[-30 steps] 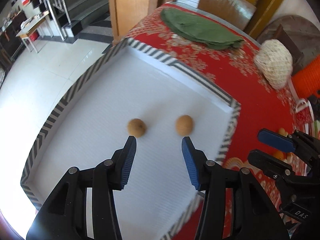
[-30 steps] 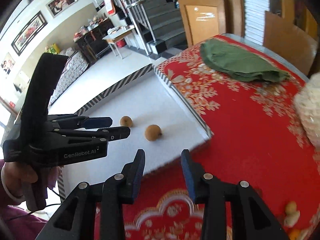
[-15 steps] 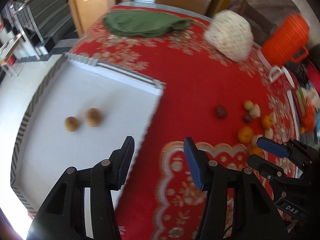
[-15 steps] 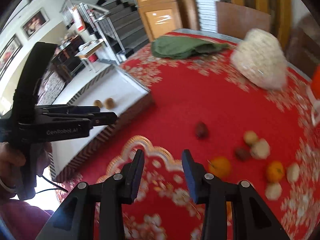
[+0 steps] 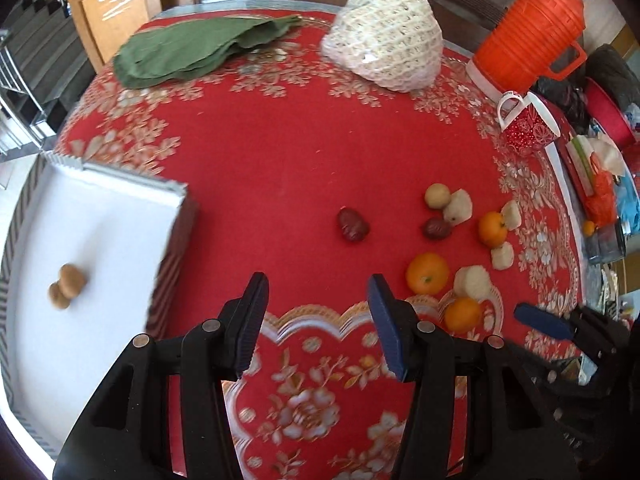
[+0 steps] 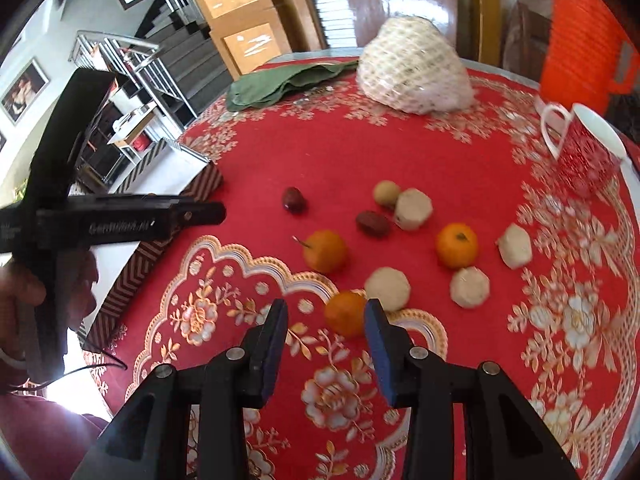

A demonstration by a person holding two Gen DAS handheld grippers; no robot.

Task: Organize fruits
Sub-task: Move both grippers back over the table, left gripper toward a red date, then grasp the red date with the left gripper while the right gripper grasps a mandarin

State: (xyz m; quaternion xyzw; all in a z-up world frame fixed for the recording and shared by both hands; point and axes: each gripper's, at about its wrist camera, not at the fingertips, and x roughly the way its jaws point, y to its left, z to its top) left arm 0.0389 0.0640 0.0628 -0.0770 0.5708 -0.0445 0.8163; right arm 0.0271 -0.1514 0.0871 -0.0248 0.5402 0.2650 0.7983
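Note:
Loose fruit lies on the red tablecloth: three small oranges [image 6: 325, 251], two dark red dates [image 5: 353, 224], a tan longan [image 5: 437, 195] and several pale peeled pieces [image 6: 387, 289]. Two brown longans [image 5: 67, 286] sit in the white tray [image 5: 120, 216] at the left. My left gripper [image 5: 318, 312] is open and empty above the cloth, short of the nearer date. My right gripper [image 6: 326, 330] is open and empty, its tips on either side of the nearest orange [image 6: 345, 313], just short of it.
A red patterned mug [image 6: 585, 151], an orange jug [image 5: 528, 26], a white netted bundle [image 5: 386, 36] and green leaves [image 5: 192, 50] stand at the table's far side. Clutter lines the right edge [image 5: 600, 184].
Both grippers have swung right, away from the tray and over to the loose fruit. The right gripper has come down to the nearest orange. Both stay open.

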